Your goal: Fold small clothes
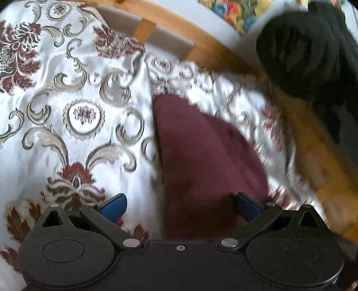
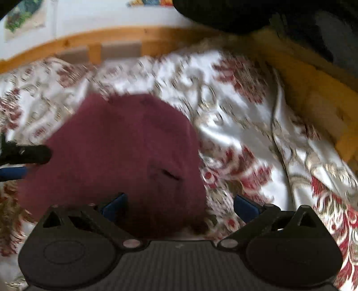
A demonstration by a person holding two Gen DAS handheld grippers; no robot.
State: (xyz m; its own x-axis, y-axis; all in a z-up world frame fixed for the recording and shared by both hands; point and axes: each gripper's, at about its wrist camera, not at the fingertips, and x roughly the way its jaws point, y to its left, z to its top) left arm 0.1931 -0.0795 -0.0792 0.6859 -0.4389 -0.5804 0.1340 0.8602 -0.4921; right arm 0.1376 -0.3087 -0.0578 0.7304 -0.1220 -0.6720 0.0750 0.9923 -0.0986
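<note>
A small maroon garment (image 1: 205, 156) lies on a white bedspread with red and gold flower patterns (image 1: 67, 89). My left gripper (image 1: 180, 207) is open, its blue fingers spread over the garment's near left edge. In the right wrist view the garment (image 2: 120, 152) lies flat with a small slit near its right side. My right gripper (image 2: 180, 207) is open over the garment's near right edge. The left gripper's finger (image 2: 26, 153) shows at the garment's left edge. Both views are blurred.
A wooden bed frame (image 1: 201, 44) runs along the far side of the bedspread and down the right (image 2: 313, 89). A black cloth mass (image 1: 308, 51) sits at the upper right. A colourful patterned sheet (image 1: 235, 11) hangs on the wall behind.
</note>
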